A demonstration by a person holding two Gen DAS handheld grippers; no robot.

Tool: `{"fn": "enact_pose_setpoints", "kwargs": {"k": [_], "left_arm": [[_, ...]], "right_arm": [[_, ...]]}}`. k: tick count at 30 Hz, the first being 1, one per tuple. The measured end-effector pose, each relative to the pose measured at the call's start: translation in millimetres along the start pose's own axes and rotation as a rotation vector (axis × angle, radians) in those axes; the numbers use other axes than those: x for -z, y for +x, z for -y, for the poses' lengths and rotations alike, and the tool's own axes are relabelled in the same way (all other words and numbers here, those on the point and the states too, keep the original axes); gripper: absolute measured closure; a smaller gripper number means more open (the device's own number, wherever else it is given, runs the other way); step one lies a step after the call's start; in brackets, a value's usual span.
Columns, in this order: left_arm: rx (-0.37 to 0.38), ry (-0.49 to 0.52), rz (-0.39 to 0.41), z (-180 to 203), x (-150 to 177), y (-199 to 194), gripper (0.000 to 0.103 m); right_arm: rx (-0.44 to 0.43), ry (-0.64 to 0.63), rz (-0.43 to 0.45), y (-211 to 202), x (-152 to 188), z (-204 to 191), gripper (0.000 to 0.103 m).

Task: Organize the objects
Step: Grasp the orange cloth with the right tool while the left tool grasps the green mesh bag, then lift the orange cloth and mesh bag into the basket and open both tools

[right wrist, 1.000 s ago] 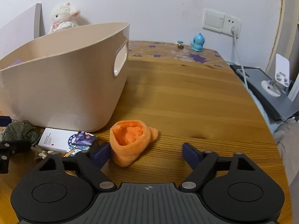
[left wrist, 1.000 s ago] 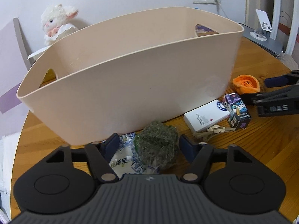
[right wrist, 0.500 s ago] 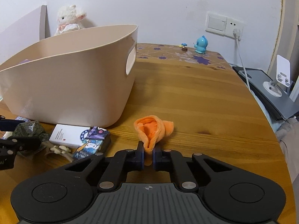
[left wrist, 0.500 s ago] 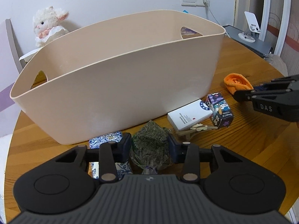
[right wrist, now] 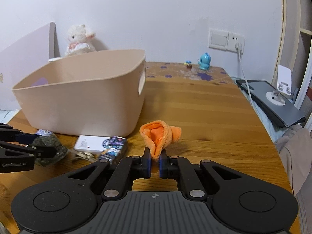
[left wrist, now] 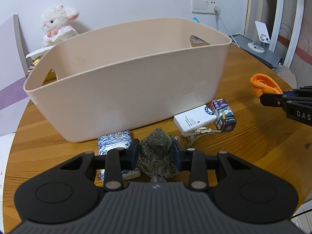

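Note:
My left gripper (left wrist: 156,152) is shut on a green dried-herb packet (left wrist: 157,152), held just above the wooden table (left wrist: 243,146) in front of the beige plastic bin (left wrist: 126,89). My right gripper (right wrist: 155,161) is shut on an orange cloth (right wrist: 159,136), lifted off the table to the right of the beige plastic bin (right wrist: 81,99). From the left wrist view the orange cloth (left wrist: 263,84) hangs at the right gripper's tip. The herb packet (right wrist: 49,149) shows at the left edge of the right wrist view.
On the table before the bin lie a white box (left wrist: 195,118), a purple patterned box (left wrist: 224,115), a wooden clip (left wrist: 202,131) and a blue-white packet (left wrist: 115,142). A plush lamb (left wrist: 56,25) sits behind the bin. A grey stand (right wrist: 273,101) lies at the right.
Both grippers have shut, the left on the herb packet and the right on the orange cloth. Both have since lifted their loads off the table and risen higher.

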State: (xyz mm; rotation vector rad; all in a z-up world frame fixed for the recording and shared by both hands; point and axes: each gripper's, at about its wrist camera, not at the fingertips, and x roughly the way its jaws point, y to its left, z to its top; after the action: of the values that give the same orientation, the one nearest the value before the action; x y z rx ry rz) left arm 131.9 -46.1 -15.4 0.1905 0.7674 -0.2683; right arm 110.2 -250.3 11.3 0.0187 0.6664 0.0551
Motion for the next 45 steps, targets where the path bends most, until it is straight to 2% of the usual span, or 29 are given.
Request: {"fn": "enact_pose_setpoints", "kwargs": {"k": [14,26,31,36,45], "left_arm": [[-0.028,-0.027,0.124,-17.3,-9.7,-58.4,0.065],[-0.088,-0.077,0.262,-48.5,-46.3,-97.8,0.065],[-0.117,-0.101,0.278,-61.9,-67.3,-89.1,0.065],[-0.144,-0.131,0.255,-74.7,-85.3,-64.9,0.065],[-0.183,-0.152,0.14,-92.3,-101.0,-3.1,0.065]], "right_arm": [[-0.041,-0.024,0.131,-54.6,-17.5,-15.1,0.096],[-0.075,-0.051,0.237,-67.4,-52.1,-31.9,0.096],[-0.074,-0.059,0.263,-59.5,-72.7,-34.7,0.096],[-0.075,-0.061,0.263,-44.7,-91.5,-40.9,0.096],[-0.065,-0.058,0.162,10.0,-106.4,-53.4,0.096]]}}
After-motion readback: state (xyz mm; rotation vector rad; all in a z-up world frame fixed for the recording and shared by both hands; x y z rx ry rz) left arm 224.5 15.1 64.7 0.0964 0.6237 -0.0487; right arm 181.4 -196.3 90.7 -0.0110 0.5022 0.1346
